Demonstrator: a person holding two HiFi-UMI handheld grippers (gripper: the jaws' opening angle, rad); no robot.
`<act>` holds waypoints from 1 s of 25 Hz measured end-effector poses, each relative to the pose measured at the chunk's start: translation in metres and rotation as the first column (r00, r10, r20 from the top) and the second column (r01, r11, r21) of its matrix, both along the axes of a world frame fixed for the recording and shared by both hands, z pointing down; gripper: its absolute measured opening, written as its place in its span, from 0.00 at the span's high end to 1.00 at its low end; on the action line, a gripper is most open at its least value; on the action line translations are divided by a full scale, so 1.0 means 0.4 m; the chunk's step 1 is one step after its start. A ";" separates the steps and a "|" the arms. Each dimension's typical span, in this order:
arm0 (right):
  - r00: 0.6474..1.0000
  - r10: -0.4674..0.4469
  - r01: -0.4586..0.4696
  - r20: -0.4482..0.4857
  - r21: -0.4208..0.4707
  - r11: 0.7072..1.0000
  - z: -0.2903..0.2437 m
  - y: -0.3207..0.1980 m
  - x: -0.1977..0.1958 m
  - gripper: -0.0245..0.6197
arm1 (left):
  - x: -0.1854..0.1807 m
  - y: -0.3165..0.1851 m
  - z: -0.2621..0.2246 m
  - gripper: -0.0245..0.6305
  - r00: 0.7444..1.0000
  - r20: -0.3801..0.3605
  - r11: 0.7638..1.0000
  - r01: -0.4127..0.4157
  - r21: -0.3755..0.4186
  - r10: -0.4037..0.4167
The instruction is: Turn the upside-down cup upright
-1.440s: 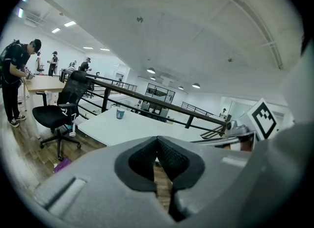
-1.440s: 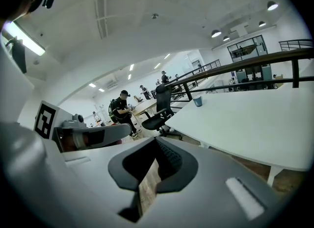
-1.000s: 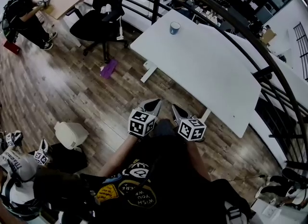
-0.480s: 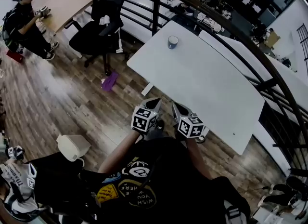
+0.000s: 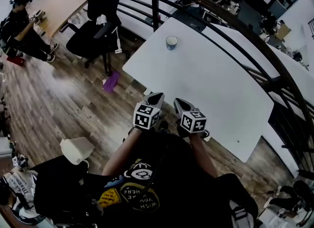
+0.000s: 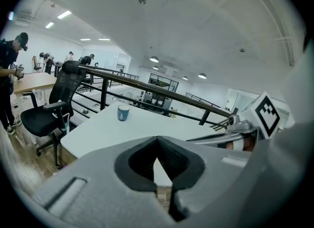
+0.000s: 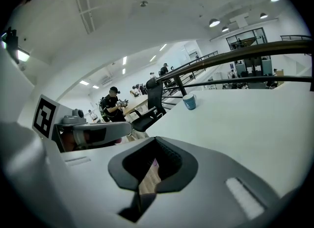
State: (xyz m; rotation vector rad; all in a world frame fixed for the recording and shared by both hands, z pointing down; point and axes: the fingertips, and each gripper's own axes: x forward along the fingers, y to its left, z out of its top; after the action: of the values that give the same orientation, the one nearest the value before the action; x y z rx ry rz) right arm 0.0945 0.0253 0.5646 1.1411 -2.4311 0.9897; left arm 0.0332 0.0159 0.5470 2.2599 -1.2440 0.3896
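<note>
The cup (image 5: pixel 171 42) stands alone on the white surface (image 5: pixel 216 80), near the surface's far left corner and just short of the dark railing (image 5: pixel 230 22) that runs along its far edge. It is blue, with a white mark on its side. From the head view its top reads as a pale disc inside a blue ring. I cannot tell whether that is the mouth or the base, so nothing can be said of any contents.

Both tools are held side by side at the surface's near edge, pointing across it, well apart from the cup. The left tool (image 5: pixel 156 98) has its jaws pressed together with nothing between them, and the right tool (image 5: pixel 180 104) is the same: jaws together, empty.

Off the surface's left end stands a black chair (image 5: pixel 95 23). A purple sheet (image 5: pixel 111 81) lies on the wooden floor (image 5: pixel 59 104) on the near side of the chair. Farther from the surface, on the floor, sits a white bin (image 5: pixel 76 149) — its inside cannot be seen.
</note>
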 end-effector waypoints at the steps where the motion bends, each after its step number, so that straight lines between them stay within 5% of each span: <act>1: 1.000 0.000 0.000 0.001 -0.012 1.000 0.011 -0.011 0.001 0.96 | -0.001 -0.013 0.006 0.96 1.000 0.002 1.000 0.001 -0.006 -0.001; 8: 1.000 -0.016 0.017 0.018 -0.041 0.999 0.063 -0.118 -0.039 0.96 | -0.030 -0.135 0.018 0.96 0.999 -0.042 1.000 -0.011 -0.024 0.010; 15: 0.998 0.020 -0.020 -0.056 -0.008 1.000 0.096 -0.292 -0.116 0.96 | -0.126 -0.336 0.061 0.96 0.999 -0.030 0.998 -0.035 -0.050 0.033; 19: 1.000 0.020 -0.020 -0.016 -0.014 1.000 0.154 -0.383 -0.169 0.96 | -0.170 -0.446 0.090 0.96 0.998 -0.020 0.997 -0.054 -0.064 0.053; 25: 0.993 0.088 -0.088 -0.073 0.000 0.996 0.278 -0.499 -0.185 0.96 | -0.206 -0.518 0.165 0.96 0.996 -0.012 0.989 -0.087 -0.122 0.086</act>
State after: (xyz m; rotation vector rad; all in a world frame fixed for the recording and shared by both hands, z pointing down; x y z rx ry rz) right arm 0.0205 -0.1743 0.6758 1.2702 -2.3394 0.9586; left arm -0.0492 -0.1914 0.6131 2.2132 -1.0907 0.4777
